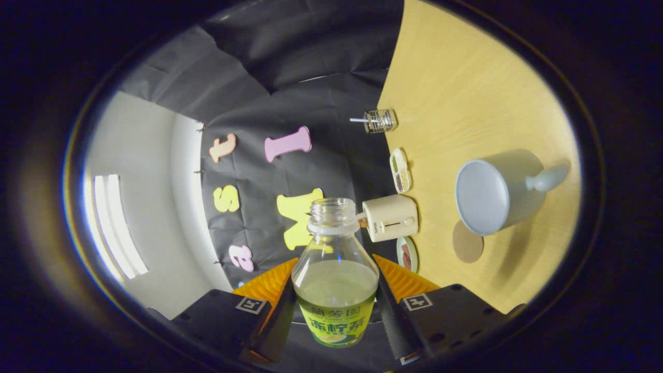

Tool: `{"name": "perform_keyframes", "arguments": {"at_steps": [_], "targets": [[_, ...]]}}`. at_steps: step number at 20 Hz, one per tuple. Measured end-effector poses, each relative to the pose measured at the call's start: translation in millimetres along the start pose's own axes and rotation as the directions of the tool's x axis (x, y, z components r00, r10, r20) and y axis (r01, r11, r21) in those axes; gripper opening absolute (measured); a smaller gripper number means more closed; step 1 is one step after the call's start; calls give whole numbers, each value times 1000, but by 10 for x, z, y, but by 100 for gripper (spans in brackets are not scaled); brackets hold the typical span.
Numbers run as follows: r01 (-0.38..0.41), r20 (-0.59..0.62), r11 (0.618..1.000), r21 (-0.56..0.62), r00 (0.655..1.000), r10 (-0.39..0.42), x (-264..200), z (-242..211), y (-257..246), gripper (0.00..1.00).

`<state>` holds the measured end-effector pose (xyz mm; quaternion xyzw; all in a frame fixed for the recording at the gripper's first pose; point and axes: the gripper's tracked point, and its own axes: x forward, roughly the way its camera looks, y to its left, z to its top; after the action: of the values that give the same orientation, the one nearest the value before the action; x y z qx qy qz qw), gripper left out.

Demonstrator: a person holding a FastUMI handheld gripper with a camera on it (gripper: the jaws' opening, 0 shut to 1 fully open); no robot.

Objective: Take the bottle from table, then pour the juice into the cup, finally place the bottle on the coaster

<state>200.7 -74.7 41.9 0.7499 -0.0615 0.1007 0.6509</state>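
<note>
**Fingers clamped on the bottle, view rolled sideways**

Fingers (335, 305) closed on the bottle (335, 280), one ribbed pad pressing each side of its labelled lower body. The view is rolled, so the counter stands on edge beside the booth's wall.

- Counter (466, 67): pale wood grain, smooth, matte.
- Bottle: clear plastic, rounded shoulders narrowing to a threaded neck with a white collar ring; cap off, mouth open. Yellow-green juice fills it to about shoulder height. Glossy yellow-green label wraps the lower part.
- Cup (497, 191): pale blue-grey, matte, cylindrical, stubby rounded handle; mouth faces the camera, well beyond the fingers.
- Toaster (389, 217): cream, boxy with rounded corners, just beyond the bottle's neck at the counter's wall edge.
- Coaster (467, 242): flat brown disc, touching or just beside the cup's base; cannot tell which.
- Two small dishes (400, 170), glossy, holding food, along the wall edge.
- Small clear ribbed jar (379, 120) farther along the same edge.
</note>
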Motion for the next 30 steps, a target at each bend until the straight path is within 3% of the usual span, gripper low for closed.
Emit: {"name": "perform_keyframes", "arguments": {"at_steps": [3, 5, 11, 12, 14, 18, 19, 21, 26, 28, 30], "targets": [[-22, -6, 985, -173, 1000, 21, 60, -19, 50, 80], [-33, -18, 949, -313, 999, 29, 74, -60, 73, 80], [-103, -29, 778, -620, 994, 108, 65, -158, 218, 80], [-106, -36, 735, -670, 993, 110, 69, -186, 230, 80], [-68, -36, 604, -794, 997, 65, 90, -232, 161, 80], [53, 46, 268, -962, 998, -32, 138, -312, -17, 81], [65, 55, 203, -977, 997, -54, 162, -360, -90, 81], [84, 75, 119, -989, 994, -77, 157, -414, -206, 81], [118, 115, 20, -993, 987, -111, 205, -411, -416, 82], [106, 102, 33, -994, 990, -94, 293, -402, -434, 82], [93, 86, 89, -992, 993, -75, 442, -366, -503, 82]]}}
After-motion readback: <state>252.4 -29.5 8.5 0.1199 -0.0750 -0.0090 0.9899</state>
